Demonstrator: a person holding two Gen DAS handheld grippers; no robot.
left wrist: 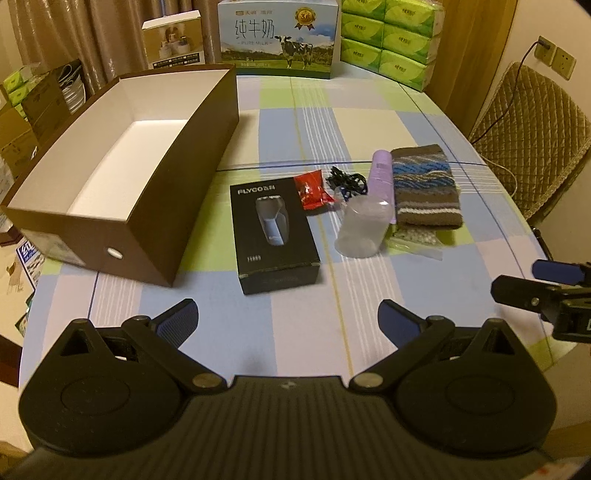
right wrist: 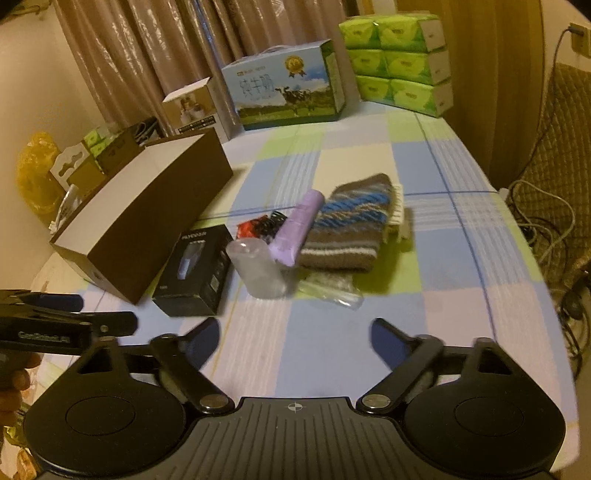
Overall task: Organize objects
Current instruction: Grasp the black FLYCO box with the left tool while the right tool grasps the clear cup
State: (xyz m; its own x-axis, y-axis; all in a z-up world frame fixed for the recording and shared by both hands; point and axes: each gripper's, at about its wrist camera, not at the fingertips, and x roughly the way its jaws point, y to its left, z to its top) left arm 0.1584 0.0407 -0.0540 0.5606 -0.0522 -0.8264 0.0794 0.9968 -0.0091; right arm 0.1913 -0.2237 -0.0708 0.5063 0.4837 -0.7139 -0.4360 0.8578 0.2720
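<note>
An open brown box (left wrist: 122, 177) with a white inside stands at the left of the table. Beside it lie a black shaver box (left wrist: 273, 229), a red packet (left wrist: 312, 192), a black cable (left wrist: 345, 180), a clear plastic cup (left wrist: 364, 229) on its side, a purple bottle (left wrist: 380, 177) and a striped knitted cloth (left wrist: 424, 188). The same items show in the right wrist view: brown box (right wrist: 147, 225), shaver box (right wrist: 199, 269), cup (right wrist: 258, 273), bottle (right wrist: 295, 229), cloth (right wrist: 351, 221). My left gripper (left wrist: 288, 321) is open and empty, short of the shaver box. My right gripper (right wrist: 291, 339) is open and empty, short of the cup.
A milk carton (left wrist: 279, 35), stacked green tissue packs (left wrist: 391, 40) and a small printed box (left wrist: 173, 40) stand at the table's far edge. A quilted chair (left wrist: 532, 129) is at the right. A clear wrapper (right wrist: 328, 288) lies in front of the cloth.
</note>
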